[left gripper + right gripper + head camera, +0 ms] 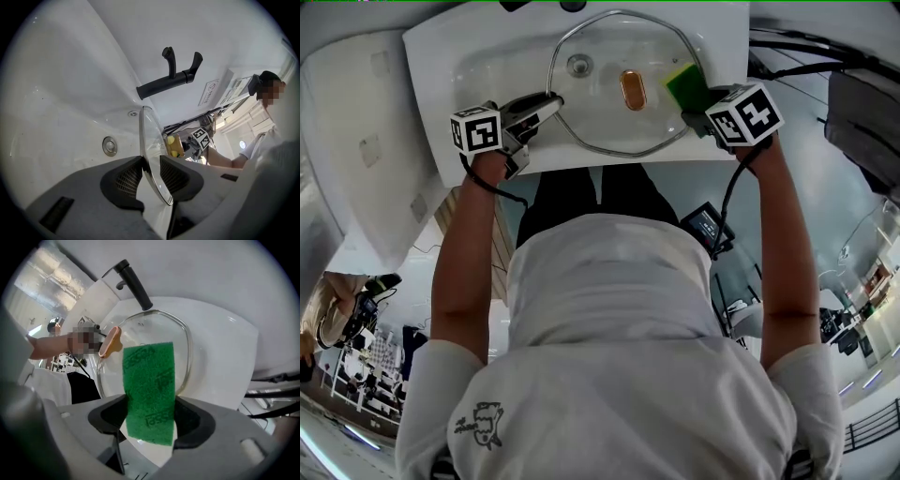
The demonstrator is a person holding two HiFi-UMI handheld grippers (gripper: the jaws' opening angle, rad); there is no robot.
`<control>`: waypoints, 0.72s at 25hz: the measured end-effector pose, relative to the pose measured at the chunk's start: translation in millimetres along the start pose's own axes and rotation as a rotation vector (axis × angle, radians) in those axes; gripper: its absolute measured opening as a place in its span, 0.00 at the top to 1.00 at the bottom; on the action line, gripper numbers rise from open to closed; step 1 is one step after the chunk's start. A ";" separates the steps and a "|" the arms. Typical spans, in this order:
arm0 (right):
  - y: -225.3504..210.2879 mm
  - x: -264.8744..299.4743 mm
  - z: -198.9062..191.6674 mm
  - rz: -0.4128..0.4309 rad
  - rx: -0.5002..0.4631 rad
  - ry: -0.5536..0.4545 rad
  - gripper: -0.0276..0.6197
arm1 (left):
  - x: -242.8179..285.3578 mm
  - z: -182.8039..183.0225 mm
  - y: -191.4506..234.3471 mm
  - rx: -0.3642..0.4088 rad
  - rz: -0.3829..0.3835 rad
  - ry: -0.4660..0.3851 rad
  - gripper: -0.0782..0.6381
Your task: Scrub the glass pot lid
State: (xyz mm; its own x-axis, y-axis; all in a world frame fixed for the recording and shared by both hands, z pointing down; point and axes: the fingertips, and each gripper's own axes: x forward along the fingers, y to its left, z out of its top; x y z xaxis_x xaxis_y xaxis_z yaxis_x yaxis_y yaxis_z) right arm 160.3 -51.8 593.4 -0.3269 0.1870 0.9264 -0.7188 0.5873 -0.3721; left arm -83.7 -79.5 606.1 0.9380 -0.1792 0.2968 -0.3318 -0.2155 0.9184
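Observation:
The glass pot lid (609,56) with its copper-coloured knob (633,89) lies in the white sink (431,56). My left gripper (549,103) is shut on the lid's metal rim at its left edge. In the left gripper view the rim (149,154) runs edge-on between the two pads (129,180). My right gripper (696,105) is shut on a green and yellow sponge (682,84) that rests on the lid's right side. In the right gripper view the green scouring face (149,390) fills the gap between the jaws, over the lid (180,348) and beside its knob (110,342).
A black faucet (171,79) stands on the sink's far rim, and the drain (578,65) shows through the glass. A white counter (356,150) lies left of the sink. Cables (806,52) run along the right, and the person's body stands close against the sink's front edge.

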 end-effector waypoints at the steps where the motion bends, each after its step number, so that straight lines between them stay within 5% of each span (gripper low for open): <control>1: -4.4 -0.1 -11.7 -0.007 0.019 0.016 0.50 | 0.4 0.5 -0.7 0.001 -0.003 0.001 0.72; 6: -8.2 -4.6 -35.0 -0.043 0.038 0.033 0.50 | 0.9 0.9 -2.1 0.007 -0.004 0.010 0.72; 13: 28.5 -4.3 45.3 -0.028 -0.030 -0.049 0.50 | 0.4 1.2 -1.3 0.010 0.002 0.011 0.72; 18: 30.7 -0.4 51.4 -0.048 -0.001 -0.054 0.50 | 1.0 1.5 -1.8 0.004 0.002 0.002 0.72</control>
State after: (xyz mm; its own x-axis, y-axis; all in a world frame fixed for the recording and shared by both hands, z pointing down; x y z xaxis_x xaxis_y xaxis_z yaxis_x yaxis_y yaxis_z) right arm 106.8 -74.3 578.7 -0.3242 0.1158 0.9389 -0.7340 0.5953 -0.3269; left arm -82.4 -80.8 604.4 0.9376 -0.1780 0.2986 -0.3336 -0.2188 0.9170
